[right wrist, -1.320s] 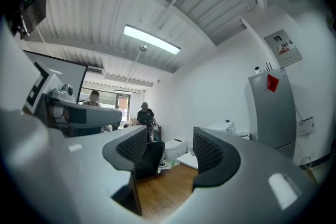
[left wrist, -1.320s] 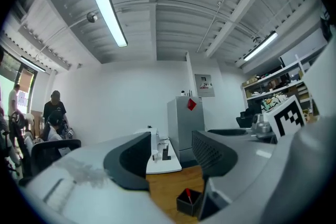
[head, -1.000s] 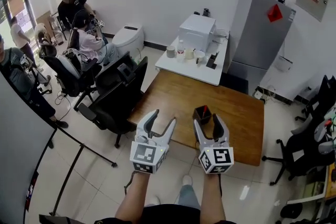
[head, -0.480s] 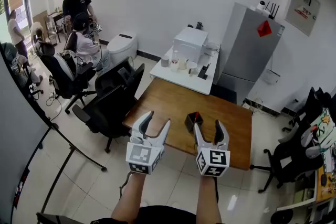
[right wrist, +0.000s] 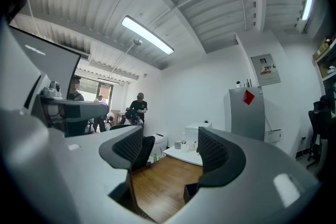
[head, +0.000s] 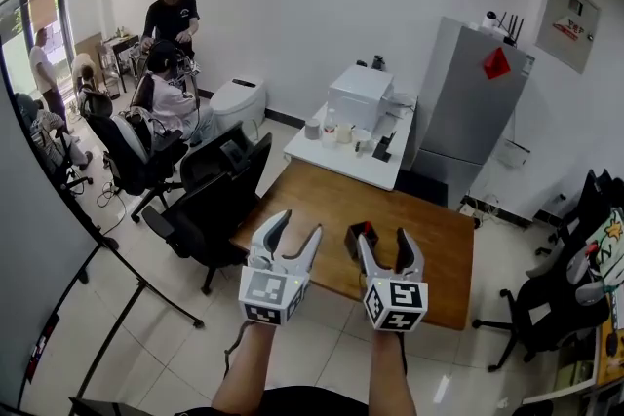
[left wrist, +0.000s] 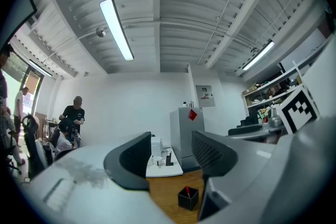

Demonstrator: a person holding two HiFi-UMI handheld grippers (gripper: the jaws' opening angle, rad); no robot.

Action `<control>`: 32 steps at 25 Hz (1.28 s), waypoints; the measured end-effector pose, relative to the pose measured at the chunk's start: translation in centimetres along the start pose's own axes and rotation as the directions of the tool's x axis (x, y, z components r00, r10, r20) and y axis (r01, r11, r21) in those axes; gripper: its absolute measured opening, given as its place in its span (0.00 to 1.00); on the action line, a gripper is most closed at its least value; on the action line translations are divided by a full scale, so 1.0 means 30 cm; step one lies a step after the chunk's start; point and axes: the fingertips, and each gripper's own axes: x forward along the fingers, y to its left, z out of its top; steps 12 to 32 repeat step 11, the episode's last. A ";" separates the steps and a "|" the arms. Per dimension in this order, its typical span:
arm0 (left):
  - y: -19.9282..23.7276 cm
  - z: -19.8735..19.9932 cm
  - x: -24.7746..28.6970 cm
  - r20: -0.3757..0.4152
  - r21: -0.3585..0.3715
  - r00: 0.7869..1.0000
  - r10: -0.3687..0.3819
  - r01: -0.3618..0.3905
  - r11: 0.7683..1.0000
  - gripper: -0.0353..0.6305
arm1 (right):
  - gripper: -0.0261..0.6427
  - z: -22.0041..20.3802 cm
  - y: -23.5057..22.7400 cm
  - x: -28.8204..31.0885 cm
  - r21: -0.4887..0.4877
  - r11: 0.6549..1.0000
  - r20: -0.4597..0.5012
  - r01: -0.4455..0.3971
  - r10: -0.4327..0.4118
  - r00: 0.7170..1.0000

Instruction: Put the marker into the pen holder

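A black pen holder (head: 357, 239) stands on the wooden table (head: 322, 200) near its front edge, with a red marker (head: 365, 230) standing in it. The left gripper view shows the same pen holder (left wrist: 188, 198) and red marker (left wrist: 187, 191) low between the jaws, far off. My left gripper (head: 295, 227) is held open and empty in front of the table. My right gripper (head: 384, 241) is open too, its jaws have just been opening and hold nothing. Its left finger covers part of the holder. In the right gripper view only a corner of the pen holder (right wrist: 189, 192) shows.
Behind the wooden table stands a white table (head: 336, 154) with a white box and cups, and a grey cabinet (head: 468, 102). Black office chairs (head: 210, 185) crowd the table's left side; another chair (head: 546, 302) is at the right. People (head: 171, 24) are at the far left.
Both grippers have risen a little, side by side. The right jaws stand slightly wider than a second ago. The pen holder now sits closer behind the right gripper's left finger.
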 end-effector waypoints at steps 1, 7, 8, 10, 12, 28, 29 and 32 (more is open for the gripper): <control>-0.013 0.012 0.004 0.008 0.000 1.000 -0.004 0.004 1.000 0.42 | 0.53 0.006 -0.002 -0.002 -0.010 1.000 0.003 -0.008 0.008 1.000; -0.107 -0.011 0.037 -0.020 0.020 0.999 -0.037 0.037 0.999 0.42 | 0.53 0.017 -0.047 -0.012 -0.018 1.000 0.010 -0.026 0.026 1.000; -0.113 -0.008 0.037 -0.019 0.019 0.999 -0.038 0.038 0.999 0.42 | 0.53 0.014 -0.049 -0.013 -0.016 0.999 0.008 -0.029 0.029 1.000; -0.115 0.000 0.035 -0.013 0.021 0.999 -0.034 0.034 0.999 0.42 | 0.53 0.009 -0.047 -0.012 -0.014 0.999 0.005 -0.036 0.036 0.999; -0.114 0.004 0.034 -0.010 0.023 0.999 -0.031 0.031 0.999 0.42 | 0.53 0.007 -0.046 -0.012 -0.013 0.999 0.004 -0.040 0.040 0.999; -0.114 0.004 0.034 -0.010 0.023 0.999 -0.031 0.031 0.999 0.42 | 0.53 0.007 -0.046 -0.012 -0.013 0.999 0.004 -0.040 0.040 0.999; -0.114 0.004 0.034 -0.010 0.023 0.999 -0.031 0.031 0.999 0.42 | 0.53 0.007 -0.046 -0.012 -0.013 0.999 0.004 -0.040 0.040 0.999; -0.114 0.004 0.034 -0.010 0.023 0.999 -0.031 0.031 0.999 0.42 | 0.53 0.007 -0.046 -0.012 -0.013 0.999 0.004 -0.040 0.040 0.999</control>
